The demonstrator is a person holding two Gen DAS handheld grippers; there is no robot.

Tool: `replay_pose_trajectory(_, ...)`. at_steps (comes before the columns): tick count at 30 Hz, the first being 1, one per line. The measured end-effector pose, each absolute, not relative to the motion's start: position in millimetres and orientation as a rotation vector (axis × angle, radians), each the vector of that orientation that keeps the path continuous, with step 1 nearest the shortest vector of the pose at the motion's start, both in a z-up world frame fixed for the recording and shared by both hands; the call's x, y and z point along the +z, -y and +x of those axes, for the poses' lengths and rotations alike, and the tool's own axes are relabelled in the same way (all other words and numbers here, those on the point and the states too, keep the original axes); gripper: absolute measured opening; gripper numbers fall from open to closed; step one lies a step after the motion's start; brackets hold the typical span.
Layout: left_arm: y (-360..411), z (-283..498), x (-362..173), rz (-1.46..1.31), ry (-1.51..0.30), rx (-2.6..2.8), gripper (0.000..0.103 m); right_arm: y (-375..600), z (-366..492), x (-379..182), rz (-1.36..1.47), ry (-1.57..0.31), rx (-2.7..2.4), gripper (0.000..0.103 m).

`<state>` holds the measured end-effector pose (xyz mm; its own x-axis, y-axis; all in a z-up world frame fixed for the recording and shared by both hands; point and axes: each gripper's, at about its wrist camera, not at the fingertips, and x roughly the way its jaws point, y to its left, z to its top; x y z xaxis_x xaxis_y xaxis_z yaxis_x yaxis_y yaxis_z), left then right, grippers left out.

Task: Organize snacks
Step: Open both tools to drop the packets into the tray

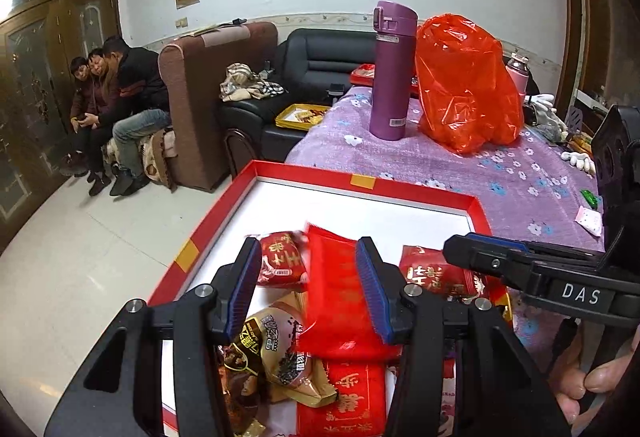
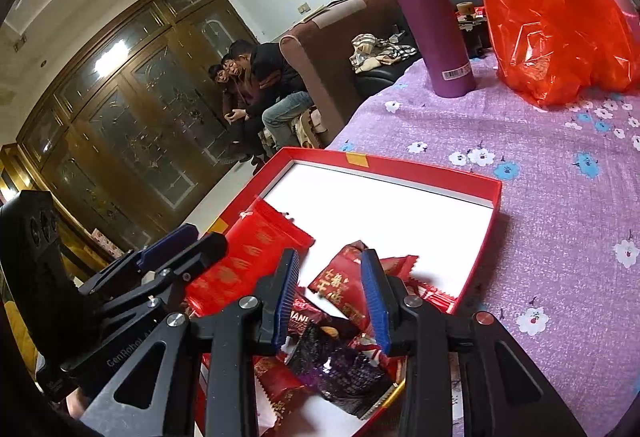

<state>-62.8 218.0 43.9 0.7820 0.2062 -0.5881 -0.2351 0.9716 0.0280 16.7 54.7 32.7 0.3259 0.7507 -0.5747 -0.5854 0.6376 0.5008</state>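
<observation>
Two black claws with blue-ribbed pads hover over a shallow red cardboard box lid with a white floor, which sits at the near-left corner of the purple floral-clothed counter, one side overhanging the tiled floor. The left claw is spread wide, a long flat red foil packet lying loose and blurred between its pads. The right claw is likewise open above small red snack packets, gripping nothing. The lid's far half is bare; a purple flask and orange plastic bag stand well beyond.
</observation>
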Motion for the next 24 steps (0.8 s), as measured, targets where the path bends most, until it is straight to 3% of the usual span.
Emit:
replay_pose_trajectory(19,-204.3,-64.6,53.1,-0.015,-0.630,0.262,0.048,-34.2,20.1,41.6,0.262,-0.852,0.882,0.035)
replay_pose_trajectory(20,-202.2,-64.7,53.6,-0.015,-0.632,0.261,0.049,-31.0,20.1,43.4,0.265,-0.849,0.880,0.035)
replay_pose_trajectory(24,-189.6,-65.4,55.1,-0.025,-0.650,0.227,0.072,-7.4,21.9,50.0,0.293,-0.831,0.855,0.045)
